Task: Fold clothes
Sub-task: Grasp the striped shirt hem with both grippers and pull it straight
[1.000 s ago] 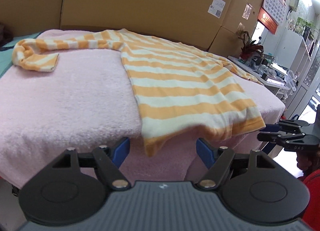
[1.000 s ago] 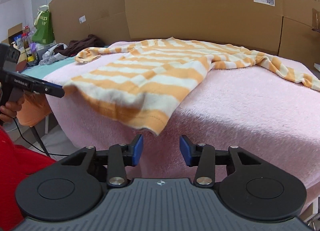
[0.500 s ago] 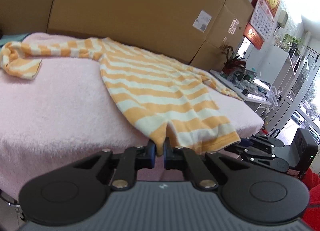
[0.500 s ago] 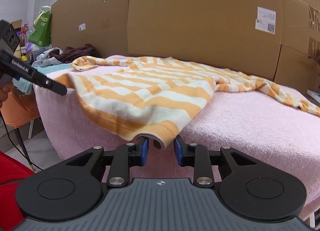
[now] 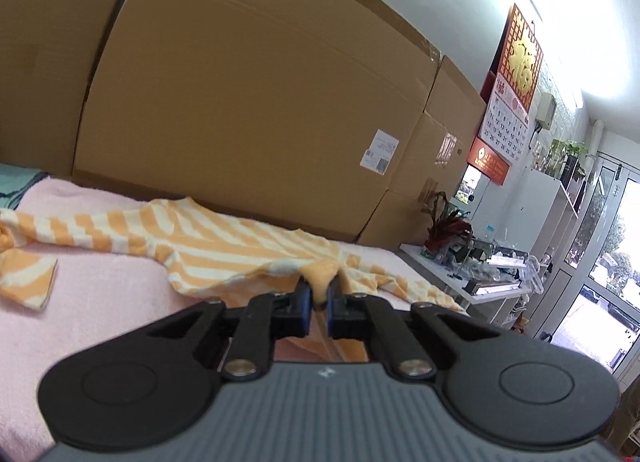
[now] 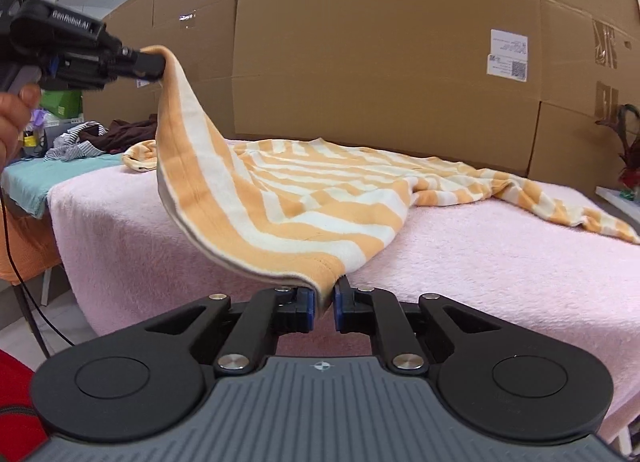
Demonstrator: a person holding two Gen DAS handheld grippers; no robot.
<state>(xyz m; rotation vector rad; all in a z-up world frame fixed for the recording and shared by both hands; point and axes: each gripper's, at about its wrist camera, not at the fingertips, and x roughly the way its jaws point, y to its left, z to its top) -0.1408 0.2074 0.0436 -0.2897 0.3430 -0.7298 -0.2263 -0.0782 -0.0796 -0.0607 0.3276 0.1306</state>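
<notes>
While both my grippers, left (image 5: 319, 302) and right (image 6: 323, 302), clamp the striped shirt's (image 6: 320, 190) hem corners, lifted off the pink towel (image 6: 500, 262), I judge a bottom fold underway; sleeves lie spread, unfolded.

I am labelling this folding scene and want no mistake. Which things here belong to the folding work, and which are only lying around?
Belonging to the job:
- striped shirt, hem lifted
- left gripper, shut on the hem
- right gripper, shut on the hem
- pink towel under the shirt

Only lying around:
- cardboard boxes
- wall calendar
- dark clothes pile
- potted plant
</notes>
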